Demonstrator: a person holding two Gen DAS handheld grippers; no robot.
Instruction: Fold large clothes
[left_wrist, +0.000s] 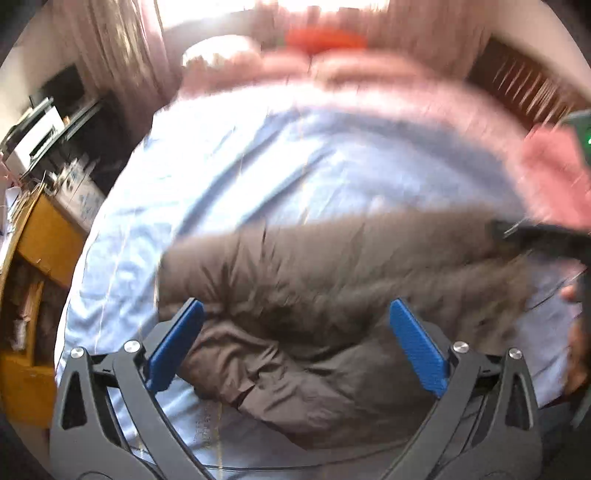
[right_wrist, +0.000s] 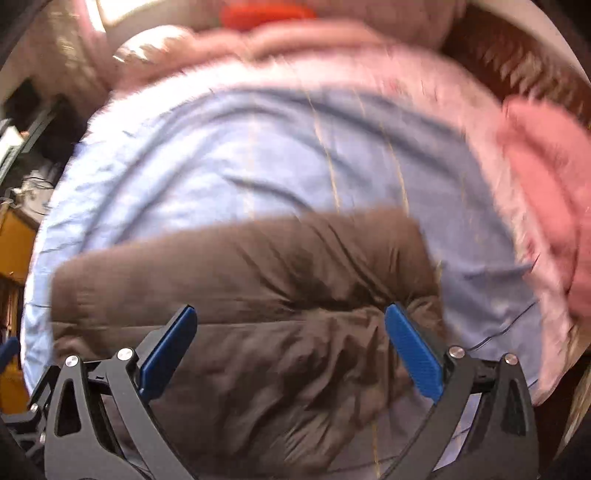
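A large brown padded garment (left_wrist: 314, 295) lies bunched on a bed with a light blue sheet (left_wrist: 240, 166). It also shows in the right wrist view (right_wrist: 258, 288), folded over on itself into a thick bundle. My left gripper (left_wrist: 295, 314) is open above the garment's near left part, with nothing between its blue fingers (left_wrist: 177, 343). My right gripper (right_wrist: 290, 321) is open above the garment's middle, also empty. The other gripper's black body (left_wrist: 546, 240) shows at the right edge of the left wrist view. Both views are motion blurred.
A pink blanket (right_wrist: 546, 192) lies along the bed's right and far edges. A red item (left_wrist: 325, 38) sits at the head of the bed. A wooden headboard (left_wrist: 524, 85) is at the far right. A yellow-wood desk and shelves (left_wrist: 40, 240) stand to the bed's left.
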